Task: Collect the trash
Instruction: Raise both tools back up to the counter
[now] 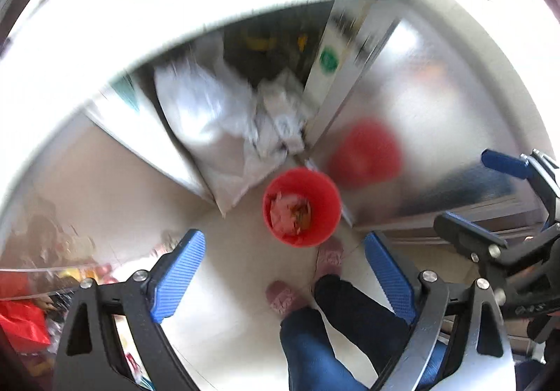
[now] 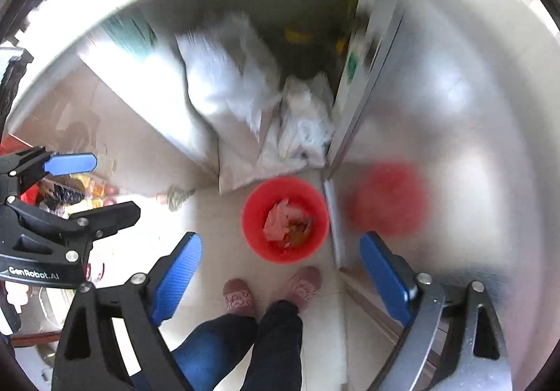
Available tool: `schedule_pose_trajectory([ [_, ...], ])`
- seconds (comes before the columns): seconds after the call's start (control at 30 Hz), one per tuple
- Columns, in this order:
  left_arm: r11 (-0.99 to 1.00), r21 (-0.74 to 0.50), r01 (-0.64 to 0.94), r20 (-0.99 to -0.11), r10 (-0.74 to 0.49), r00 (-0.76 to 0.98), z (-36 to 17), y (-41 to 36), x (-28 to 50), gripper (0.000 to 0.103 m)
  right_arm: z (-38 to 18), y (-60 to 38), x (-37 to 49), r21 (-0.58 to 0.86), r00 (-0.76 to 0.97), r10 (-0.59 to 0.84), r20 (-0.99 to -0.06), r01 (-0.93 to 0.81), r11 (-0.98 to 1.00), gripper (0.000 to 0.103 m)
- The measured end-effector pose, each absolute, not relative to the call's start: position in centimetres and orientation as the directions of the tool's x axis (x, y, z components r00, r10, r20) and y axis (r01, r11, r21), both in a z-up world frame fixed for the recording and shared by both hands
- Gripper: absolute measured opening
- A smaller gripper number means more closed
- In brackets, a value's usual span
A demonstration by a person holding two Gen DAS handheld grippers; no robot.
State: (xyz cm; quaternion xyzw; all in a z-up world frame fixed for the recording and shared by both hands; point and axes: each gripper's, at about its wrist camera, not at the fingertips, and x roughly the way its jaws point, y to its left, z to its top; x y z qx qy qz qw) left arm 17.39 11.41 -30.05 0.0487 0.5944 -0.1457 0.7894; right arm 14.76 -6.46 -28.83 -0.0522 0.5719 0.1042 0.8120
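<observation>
Red bin [image 1: 301, 207], on pale floor, holding pink and brown trash [image 1: 289, 214]; well beyond both grippers, apart from them, seen between the spread fingertips. Left gripper [image 1: 284, 277]: jaws wide, nothing between. Right gripper [image 2: 280, 275]: jaws wide, nothing between. Person's slippers [image 2: 239, 297] lie between the jaws and the bin. White bags [image 2: 224, 83] beyond the bin; steel cabinet [image 2: 437, 104] beside it, reflecting red.

One red bucket [image 2: 285, 219] of trash, two pink slippers [image 2: 239, 297], two tools [image 2: 280, 274], and some white bags [image 2: 224, 86] too blurry to count.
</observation>
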Motion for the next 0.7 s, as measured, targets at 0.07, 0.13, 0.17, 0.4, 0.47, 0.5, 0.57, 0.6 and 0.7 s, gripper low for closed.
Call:
schedule_pose_trajectory([
  [0.07, 0.948, -0.100, 0.303, -0.939, -0.190, 0.286, -26.2, 11.7, 16.9, 0.092, -24.8, -6.0, 13.7, 0.003, 0.381, 0.096, -0.920, -0.238, 0.971, 0.102],
  [0.13, 0.944, -0.080, 0.321, -0.924, -0.192, 0.332, -22.6, 11.8, 16.4, 0.092, -21.5, -5.8, 13.1, -0.005, 0.424, 0.101, -0.900, -0.242, 0.970, 0.102],
  [0.17, 0.943, -0.066, 0.325, -0.914, -0.188, 0.360, -21.1, 11.8, 16.2, 0.092, -20.0, -5.8, 12.9, -0.009, 0.445, 0.099, -0.890, -0.234, 0.972, 0.102],
  [0.4, 0.932, -0.055, 0.357, -0.858, -0.227, 0.460, -12.8, 11.9, 15.6, 0.092, -12.2, -6.4, 12.1, -0.017, 0.557, 0.091, -0.826, -0.185, 0.983, 0.102],
  [0.47, 0.927, -0.055, 0.371, -0.842, -0.243, 0.482, -10.9, 11.7, 15.7, 0.092, -10.9, -6.9, 12.0, -0.017, 0.568, 0.078, -0.820, -0.160, 0.987, 0.103],
  [0.5, 0.926, -0.050, 0.374, -0.833, -0.246, 0.496, -10.1, 11.3, 15.8, 0.093, -10.2, -7.3, 11.9, -0.014, 0.569, 0.073, -0.819, -0.148, 0.989, 0.102],
  [0.57, 0.922, -0.041, 0.384, -0.812, -0.255, 0.526, -8.2, 10.9, 15.9, 0.103, -9.0, -8.0, 11.8, -0.012, 0.575, 0.064, -0.816, -0.127, 0.992, 0.102],
  [0.6, 0.917, -0.035, 0.398, -0.804, -0.263, 0.533, -7.4, 10.4, 16.1, 0.103, -8.5, -8.4, 11.8, -0.018, 0.580, 0.054, -0.813, -0.117, 0.993, 0.102],
  [0.7, 0.899, -0.021, 0.437, -0.794, -0.280, 0.539, -5.8, 9.1, 16.6, 0.103, -6.7, -9.2, 12.0, -0.025, 0.594, 0.029, -0.804, -0.082, 0.996, 0.102],
])
